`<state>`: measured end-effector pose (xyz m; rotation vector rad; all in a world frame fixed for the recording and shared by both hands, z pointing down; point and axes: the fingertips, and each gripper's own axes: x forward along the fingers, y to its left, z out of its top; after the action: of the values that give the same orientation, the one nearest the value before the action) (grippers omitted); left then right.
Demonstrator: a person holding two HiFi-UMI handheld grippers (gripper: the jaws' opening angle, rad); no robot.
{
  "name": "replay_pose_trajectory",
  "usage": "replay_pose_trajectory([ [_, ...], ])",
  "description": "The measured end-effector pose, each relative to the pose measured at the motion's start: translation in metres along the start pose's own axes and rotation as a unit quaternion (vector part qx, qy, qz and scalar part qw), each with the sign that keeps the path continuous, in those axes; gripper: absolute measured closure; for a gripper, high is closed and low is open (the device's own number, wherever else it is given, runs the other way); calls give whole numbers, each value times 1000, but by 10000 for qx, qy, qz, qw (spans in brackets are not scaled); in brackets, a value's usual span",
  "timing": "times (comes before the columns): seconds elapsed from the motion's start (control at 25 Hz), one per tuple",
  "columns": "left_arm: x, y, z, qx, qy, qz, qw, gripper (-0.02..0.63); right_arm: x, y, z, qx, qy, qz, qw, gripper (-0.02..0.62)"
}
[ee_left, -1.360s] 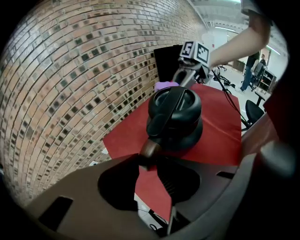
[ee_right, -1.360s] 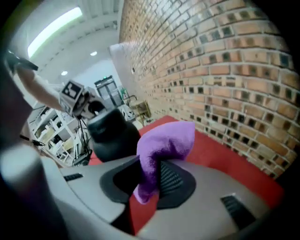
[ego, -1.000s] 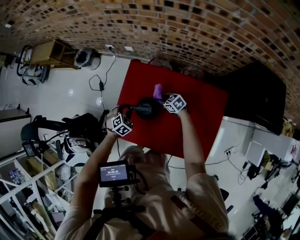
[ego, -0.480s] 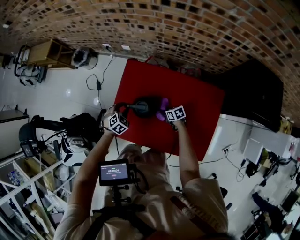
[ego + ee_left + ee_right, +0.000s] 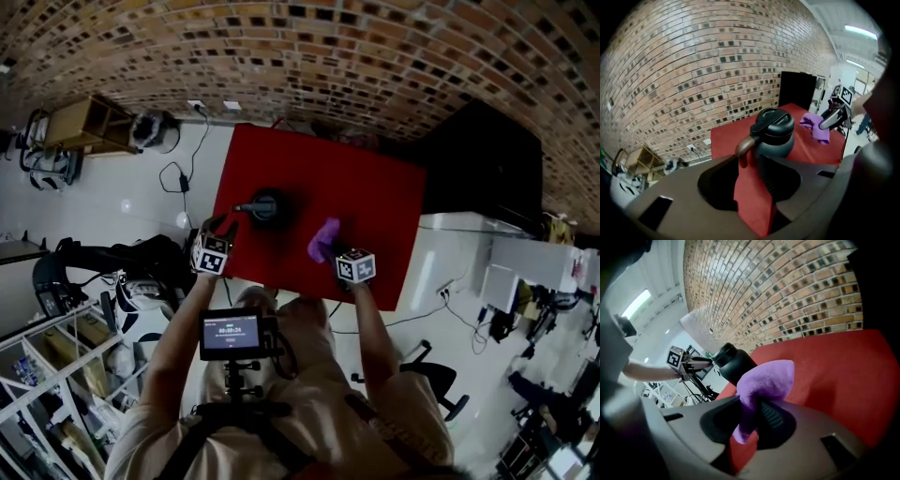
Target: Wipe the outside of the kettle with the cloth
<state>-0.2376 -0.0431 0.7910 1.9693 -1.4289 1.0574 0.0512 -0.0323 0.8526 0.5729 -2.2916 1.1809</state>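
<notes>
Now right gripper (image 5: pixel 751 405) clamps purple cloth (image 5: pixel 765 379), well clear of kettle (image 5: pixel 774 133); left gripper (image 5: pixel 750 161) jaws just opening, nothing between (wiping looks finished).

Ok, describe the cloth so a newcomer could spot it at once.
Find the red table below the brick wall. Right of the dark kettle standing on it, the right gripper pinches the cloth. It is the only soft, purple, crumpled thing there.
</notes>
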Motion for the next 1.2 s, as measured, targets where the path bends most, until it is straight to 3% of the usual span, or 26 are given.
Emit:
replay_pose_trajectory([
  [0.08, -17, -12, 7, -668, -533, -296, 9959, 480, -21, 8, 6, -100, -255, -138, 9995, 502],
  [0.2, -41, -28, 15, -1625, -1300, -821, 9747, 481, -50, 25, 19, -288, -599, -298, 9973, 502],
  [0.32, -56, -32, 6, -2308, -1674, -1022, 9530, 480, -72, 43, 25, -476, -892, -324, 9943, 500],
  [0.4, -60, -31, -3, -2505, -1739, -1026, 9468, 480, -84, 50, 30, -569, -1073, -383, 9919, 500],
  [0.72, -60, -22, -20, -2485, -1678, -987, 9489, 480, -103, 55, 13, -419, -1212, -646, 9896, 500],
  [1.0, -48, -17, -18, -1900, -1440, -1053, 9654, 480, -103, 68, 4, -362, -1387, -714, 9871, 500],
  [1.2, -40, -20, -19, -1672, -1308, -1092, 9711, 480, -107, 72, 2, -296, -1477, -815, 9852, 500],
])
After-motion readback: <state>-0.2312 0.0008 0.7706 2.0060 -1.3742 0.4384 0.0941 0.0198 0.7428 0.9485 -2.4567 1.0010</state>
